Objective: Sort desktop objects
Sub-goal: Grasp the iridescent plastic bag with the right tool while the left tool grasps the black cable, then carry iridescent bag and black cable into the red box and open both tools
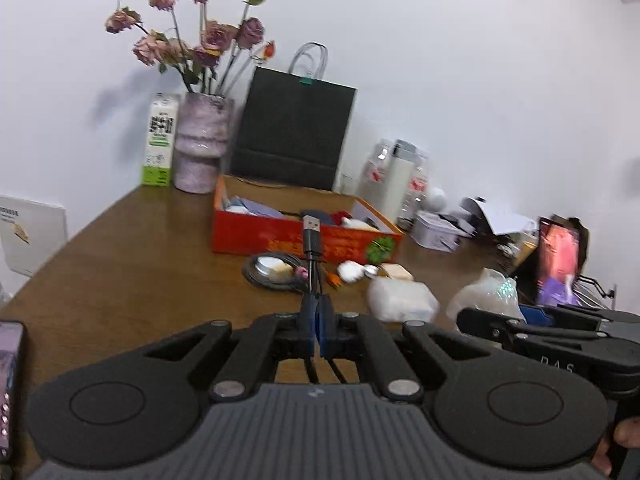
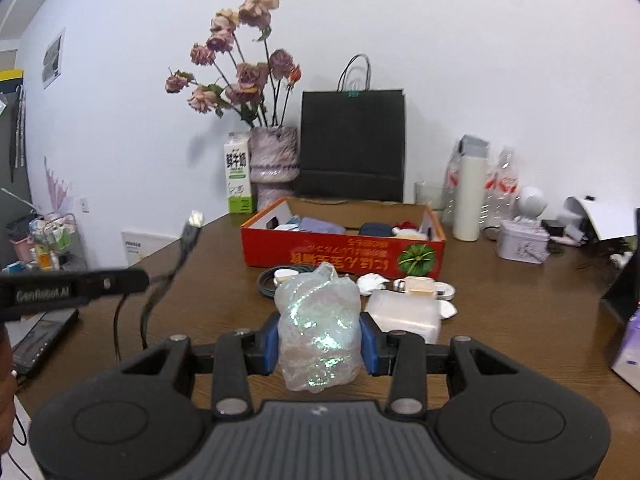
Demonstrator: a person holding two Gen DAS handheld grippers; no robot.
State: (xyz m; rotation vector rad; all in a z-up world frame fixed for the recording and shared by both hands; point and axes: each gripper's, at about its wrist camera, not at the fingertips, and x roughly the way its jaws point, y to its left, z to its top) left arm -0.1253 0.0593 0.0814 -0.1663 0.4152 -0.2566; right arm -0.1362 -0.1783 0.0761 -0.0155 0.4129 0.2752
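Holding left: the left gripper [image 1: 319, 320] has its blue pads pressed together on a black USB cable [image 1: 311, 242]; the plug stands up above the fingertips and the cord runs back under the gripper.
Holding right: the right gripper [image 2: 319, 342] pinches a crumpled clear bag [image 2: 318, 326] between its partly spread blue pads, clear of the table [image 2: 160, 312].
Box: a red box [image 2: 344, 254] sits open at mid-table, with small items inside.
Before the box: a coiled grey cord [image 1: 264, 276], small white pieces and a white packet [image 1: 402, 300] lie on the wood.
Back wall: milk carton [image 1: 160, 140], vase [image 1: 202, 148] of dried roses and black paper bag [image 1: 294, 136] stand in a row behind the box.
Right side: white bottle [image 2: 470, 196], clear wrapped bottles and a small tin [image 2: 522, 246].
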